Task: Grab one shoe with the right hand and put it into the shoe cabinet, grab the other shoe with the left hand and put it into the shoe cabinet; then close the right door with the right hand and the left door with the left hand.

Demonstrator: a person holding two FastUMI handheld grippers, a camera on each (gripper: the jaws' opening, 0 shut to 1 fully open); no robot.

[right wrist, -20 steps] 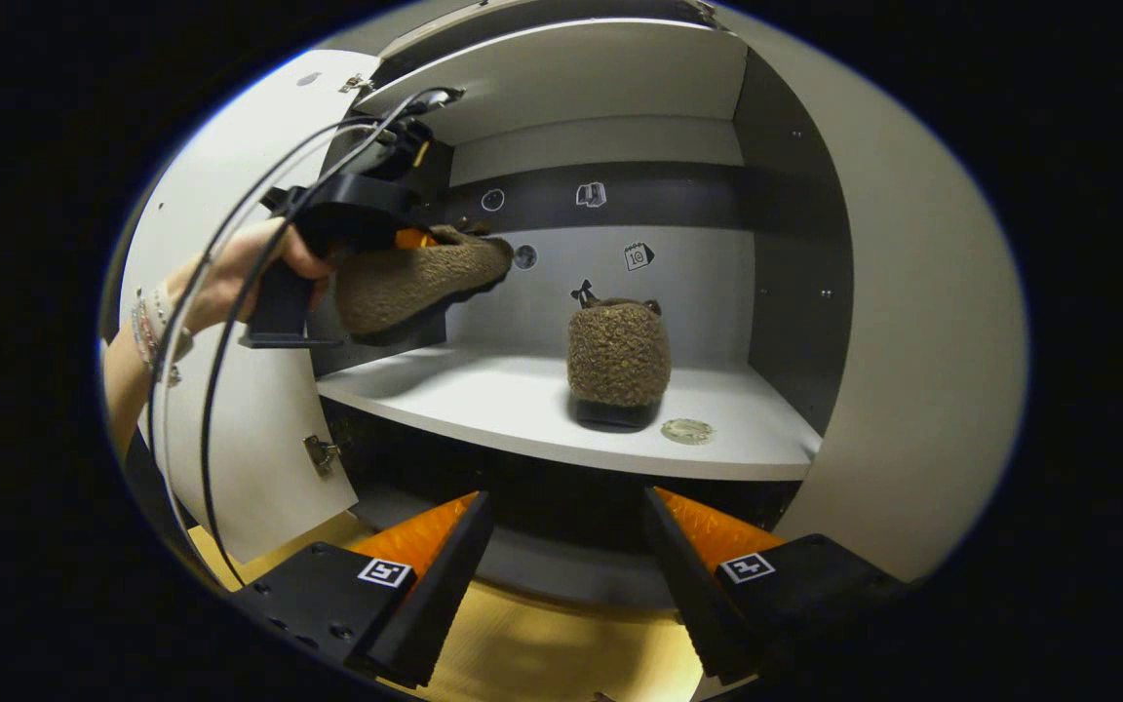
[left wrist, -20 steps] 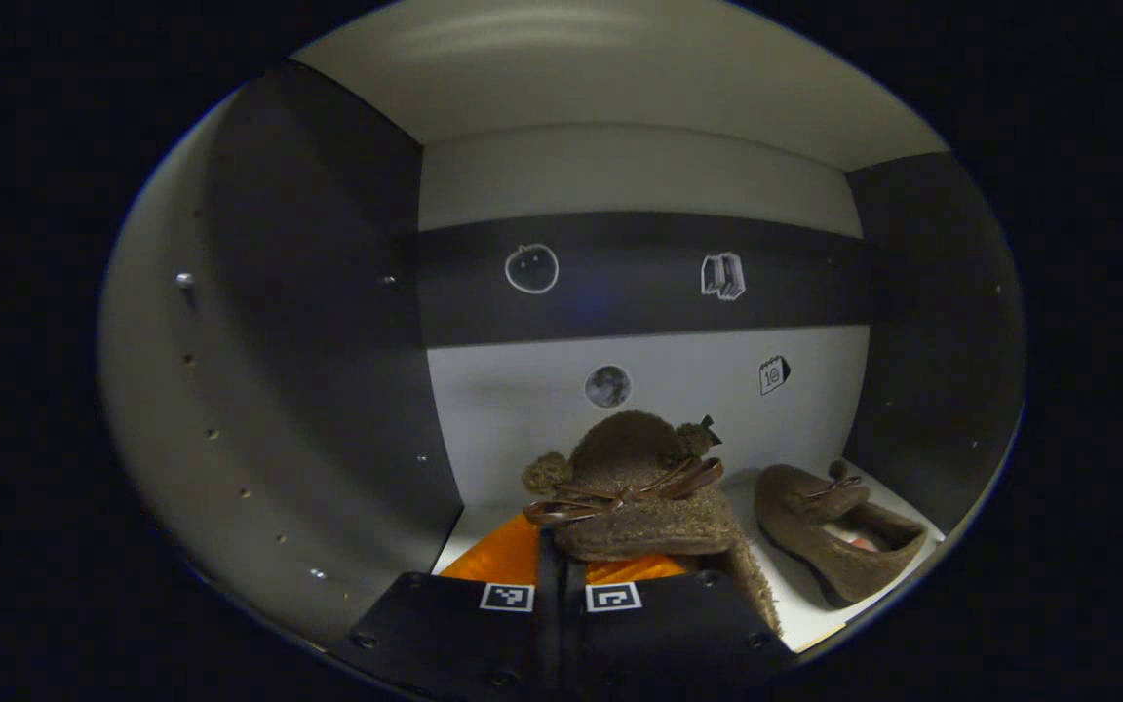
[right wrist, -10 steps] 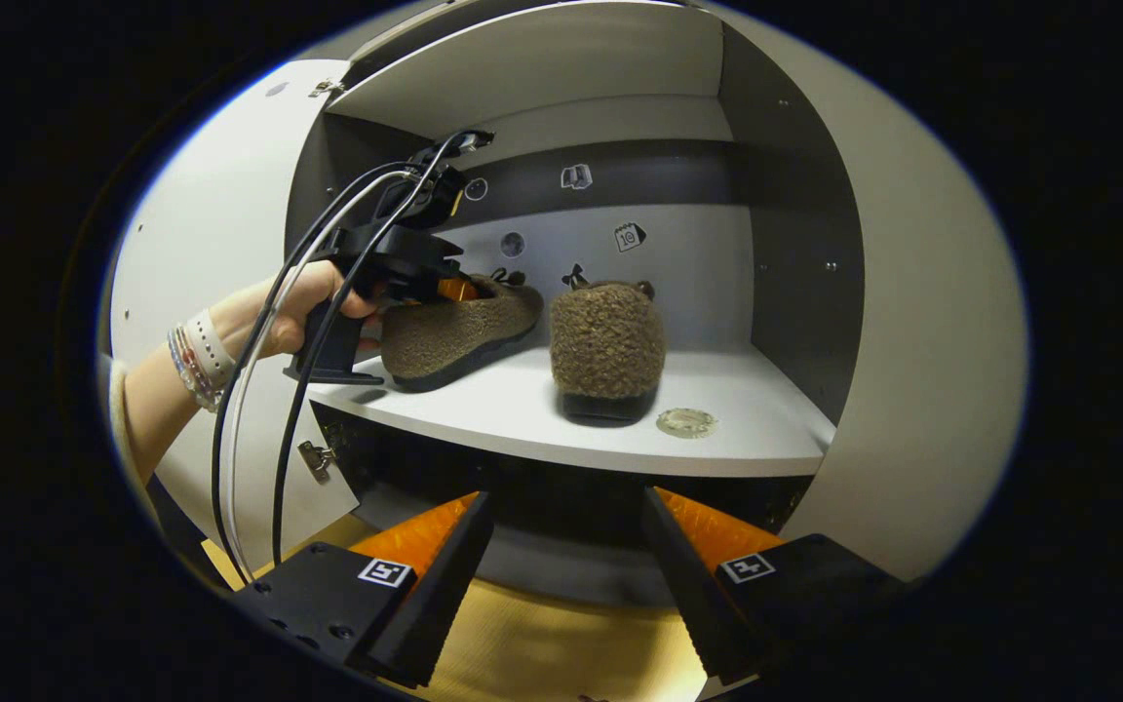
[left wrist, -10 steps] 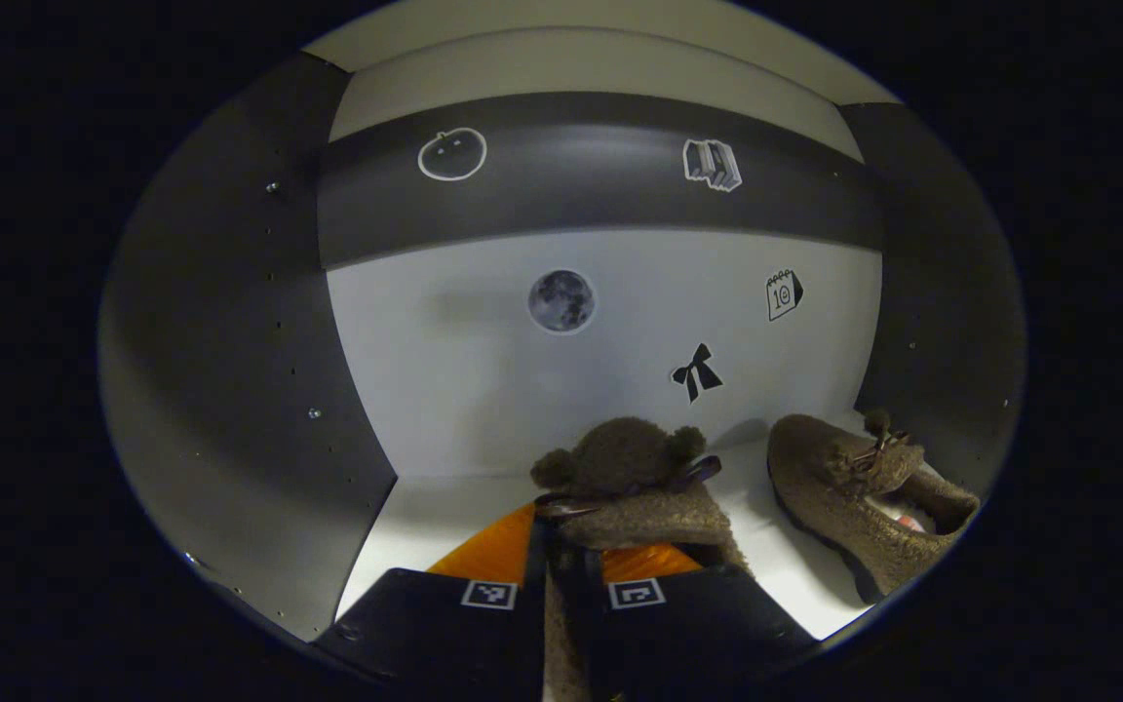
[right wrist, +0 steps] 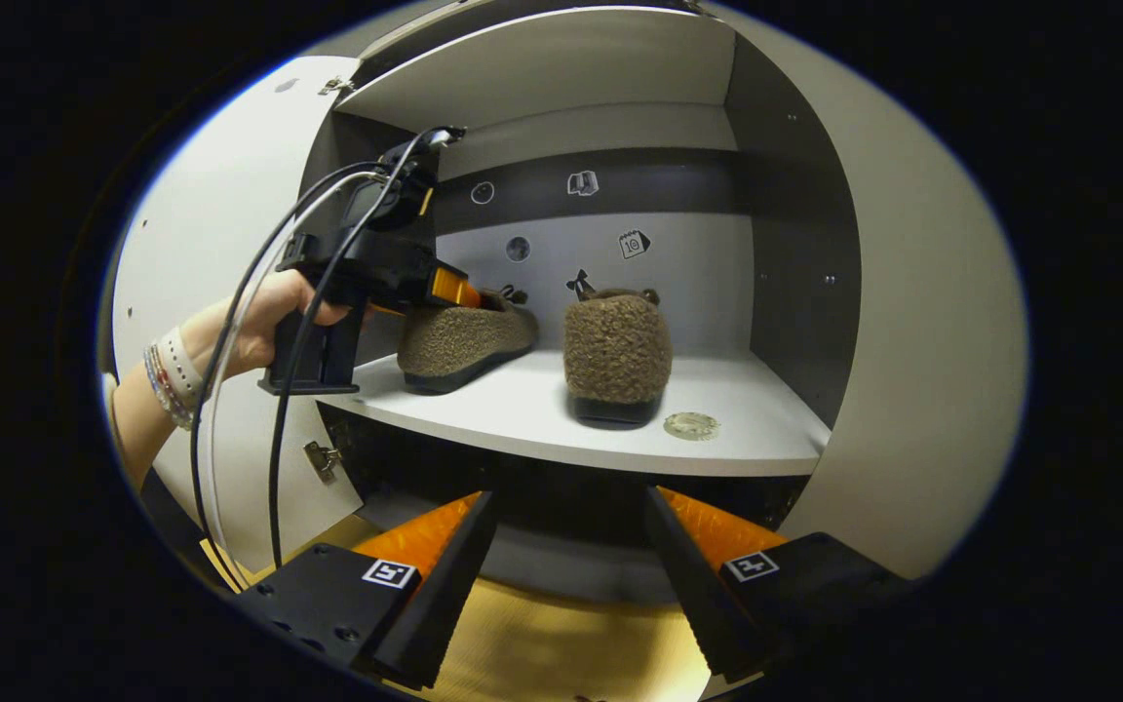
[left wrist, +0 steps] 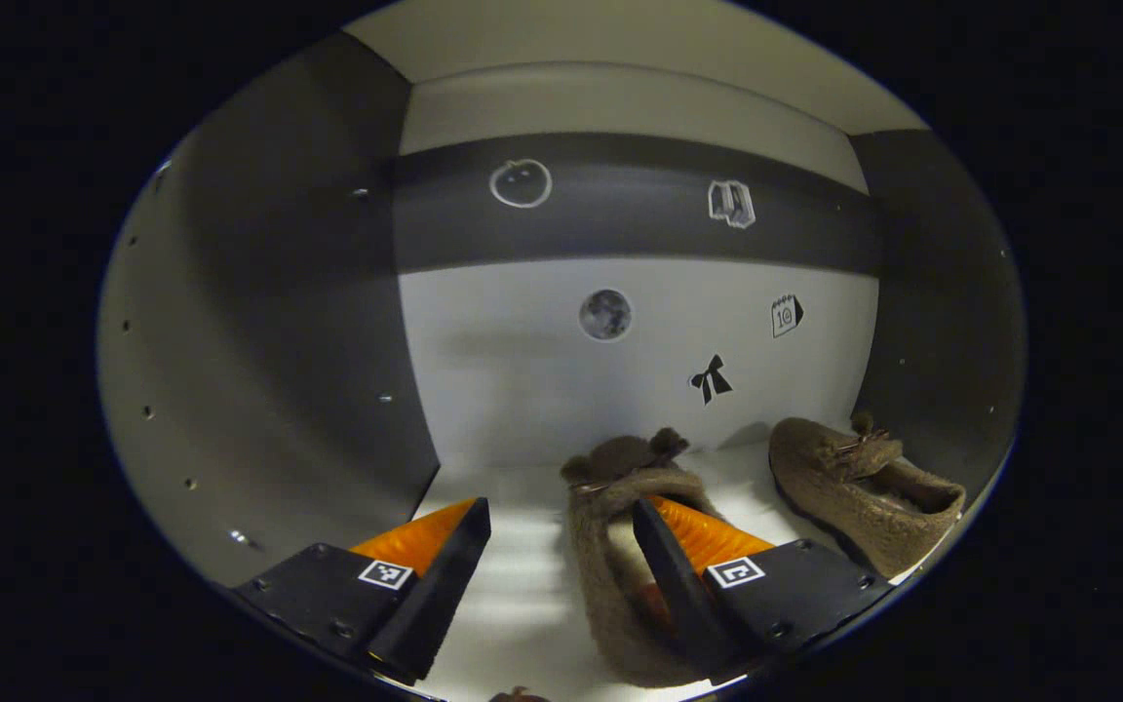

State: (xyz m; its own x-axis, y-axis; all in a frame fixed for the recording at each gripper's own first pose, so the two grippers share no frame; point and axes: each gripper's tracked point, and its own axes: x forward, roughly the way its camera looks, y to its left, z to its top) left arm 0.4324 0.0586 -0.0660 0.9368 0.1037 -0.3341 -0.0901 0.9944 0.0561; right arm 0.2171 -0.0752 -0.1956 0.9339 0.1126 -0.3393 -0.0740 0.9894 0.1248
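Note:
Two brown fuzzy shoes stand on the cabinet's white shelf (right wrist: 522, 419). In the left gripper view, one shoe (left wrist: 610, 556) with a bow lies on the shelf just ahead of my left gripper (left wrist: 557, 526), which is open; its right finger overlaps the shoe's heel. The other shoe (left wrist: 854, 487) sits to the right near the side wall. In the right gripper view, the left gripper (right wrist: 459, 292), held by a hand (right wrist: 259, 322), is at the heel of the left shoe (right wrist: 464, 336); the second shoe (right wrist: 617, 351) stands mid-shelf. My right gripper (right wrist: 569, 502) is open, outside below the shelf.
Both cabinet doors stand open: the left door (right wrist: 220, 244) behind the hand, the right door (right wrist: 912, 341) at the right. A small round disc (right wrist: 690, 425) lies on the shelf near its front edge. Cables (right wrist: 279, 390) hang from the left gripper. Stickers mark the back wall (left wrist: 620, 361).
The left gripper lowered its shoe onto the shelf, then opened and let it go. The right gripper has barely moved.

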